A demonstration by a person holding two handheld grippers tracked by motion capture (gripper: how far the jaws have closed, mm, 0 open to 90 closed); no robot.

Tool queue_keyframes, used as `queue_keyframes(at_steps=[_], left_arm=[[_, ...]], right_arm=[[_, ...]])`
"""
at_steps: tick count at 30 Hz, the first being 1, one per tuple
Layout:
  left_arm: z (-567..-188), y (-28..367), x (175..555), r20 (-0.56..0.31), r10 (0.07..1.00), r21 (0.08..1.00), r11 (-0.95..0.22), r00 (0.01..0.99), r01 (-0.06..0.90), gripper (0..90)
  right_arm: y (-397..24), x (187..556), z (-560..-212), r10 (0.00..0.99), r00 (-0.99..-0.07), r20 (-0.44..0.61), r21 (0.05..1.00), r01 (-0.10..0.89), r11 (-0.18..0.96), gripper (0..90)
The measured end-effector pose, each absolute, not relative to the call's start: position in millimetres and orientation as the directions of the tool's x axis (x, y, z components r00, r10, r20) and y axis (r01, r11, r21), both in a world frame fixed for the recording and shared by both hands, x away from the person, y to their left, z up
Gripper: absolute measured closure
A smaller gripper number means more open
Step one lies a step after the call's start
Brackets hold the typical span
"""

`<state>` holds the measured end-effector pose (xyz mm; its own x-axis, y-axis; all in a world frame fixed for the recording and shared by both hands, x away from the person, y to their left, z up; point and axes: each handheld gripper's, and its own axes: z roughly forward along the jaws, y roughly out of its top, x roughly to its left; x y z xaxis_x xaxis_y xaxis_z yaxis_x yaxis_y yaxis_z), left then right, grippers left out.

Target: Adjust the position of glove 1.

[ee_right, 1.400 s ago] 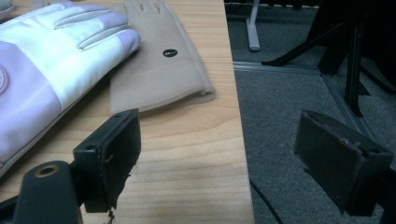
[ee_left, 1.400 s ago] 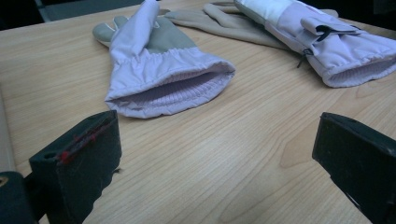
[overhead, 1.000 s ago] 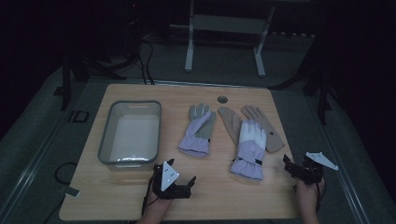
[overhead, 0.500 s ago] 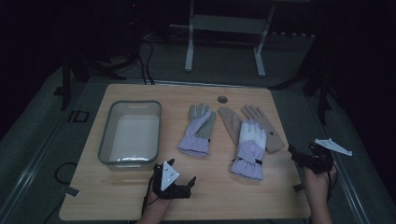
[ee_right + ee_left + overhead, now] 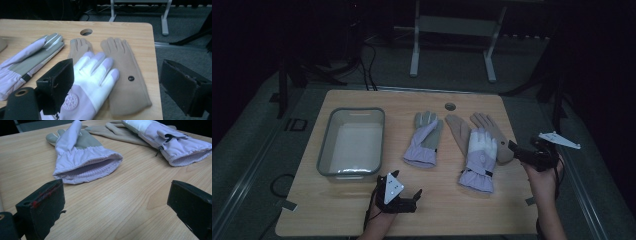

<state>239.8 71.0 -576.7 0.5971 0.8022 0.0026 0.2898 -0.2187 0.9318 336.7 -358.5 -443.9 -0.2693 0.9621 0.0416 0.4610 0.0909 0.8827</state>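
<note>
Two pairs of gloves lie on the wooden table (image 5: 362,210). A lavender and grey glove (image 5: 424,140) (image 5: 82,155) lies mid-table, cuff toward me. To its right, a white and lavender glove (image 5: 479,160) (image 5: 92,77) overlaps two flat tan gloves (image 5: 489,131) (image 5: 125,72). My left gripper (image 5: 407,183) (image 5: 117,187) sits low near the front edge, open, aimed at the lavender glove's cuff, a short way off. At the table's right edge my right gripper (image 5: 514,151) (image 5: 117,67) hovers open beside the tan glove, touching nothing.
A clear plastic bin (image 5: 351,142) stands at the left of the table. A round cable hole (image 5: 450,106) (image 5: 86,32) lies near the far edge. Beyond the table stand a metal frame (image 5: 452,30) and cables on dark floor.
My right gripper has moved forward and slightly left, from off the table's front right corner to beside the tan glove. The left gripper and gloves have not moved.
</note>
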Motion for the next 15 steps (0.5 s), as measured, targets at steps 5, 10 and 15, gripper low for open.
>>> queue_keyframes(at_steps=[5,10,15], left_arm=[[-577,71,240,0.003,0.802,0.932,-0.22,0.598,0.29,1.7],[-577,71,240,0.003,0.799,0.932,-0.221,0.601,0.289,1.7],[-577,71,240,0.001,0.794,0.93,-0.224,0.609,0.291,1.6]], right_arm=[[-337,346,-435,0.94,-0.342,0.016,0.881,0.449,0.149,12.6],[-319,355,-428,0.922,-0.387,0.017,0.883,0.437,0.168,13.0],[-301,363,-427,0.904,-0.426,0.015,0.876,0.441,0.193,13.2]])
